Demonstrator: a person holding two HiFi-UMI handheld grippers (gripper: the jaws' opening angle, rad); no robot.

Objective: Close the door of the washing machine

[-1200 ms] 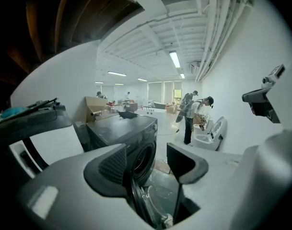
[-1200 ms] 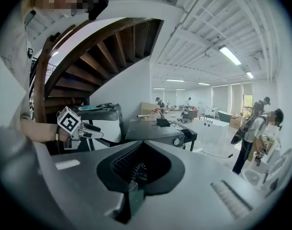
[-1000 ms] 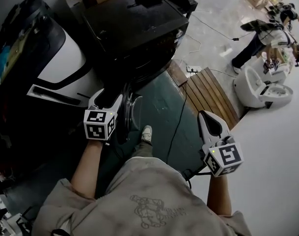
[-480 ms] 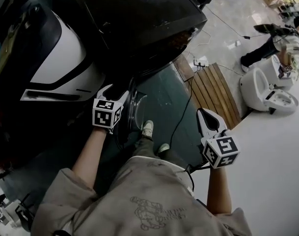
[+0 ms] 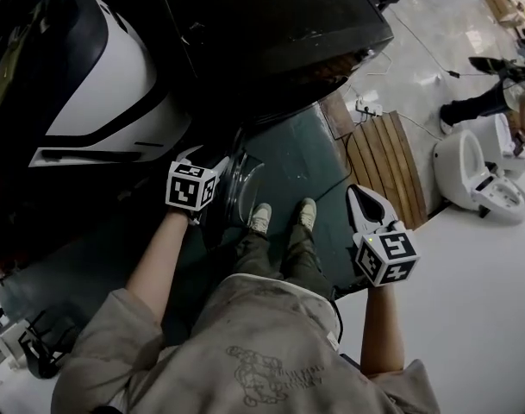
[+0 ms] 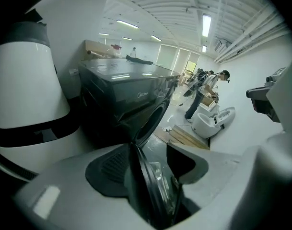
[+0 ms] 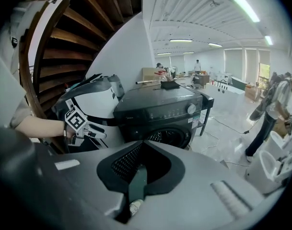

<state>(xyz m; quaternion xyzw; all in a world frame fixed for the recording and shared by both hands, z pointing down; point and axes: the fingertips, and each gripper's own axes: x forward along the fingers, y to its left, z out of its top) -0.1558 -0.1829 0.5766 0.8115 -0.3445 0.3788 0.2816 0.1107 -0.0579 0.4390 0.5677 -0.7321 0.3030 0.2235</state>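
The dark front-loading washing machine (image 5: 271, 33) stands ahead of me, seen too in the left gripper view (image 6: 126, 95) and the right gripper view (image 7: 165, 109). Its round glass door (image 5: 243, 184) hangs open towards me. My left gripper (image 5: 206, 160) is shut on the door's rim (image 6: 148, 186), which fills the gap between the two pads; this gripper also shows in the right gripper view (image 7: 95, 132). My right gripper (image 5: 363, 198) hangs apart on the right over the green floor, jaws shut and holding nothing (image 7: 141, 145).
A large white-and-black appliance (image 5: 98, 84) crowds the left side. A wooden pallet (image 5: 391, 162), a white toilet (image 5: 482, 179) and a power strip with cable (image 5: 365, 106) lie right. A person (image 5: 486, 102) stands far right. My shoes (image 5: 260, 218) are by the door.
I have stepped closer to the machine and a second shoe has come into view. The left gripper has stayed at the door's rim. The right gripper has barely moved.
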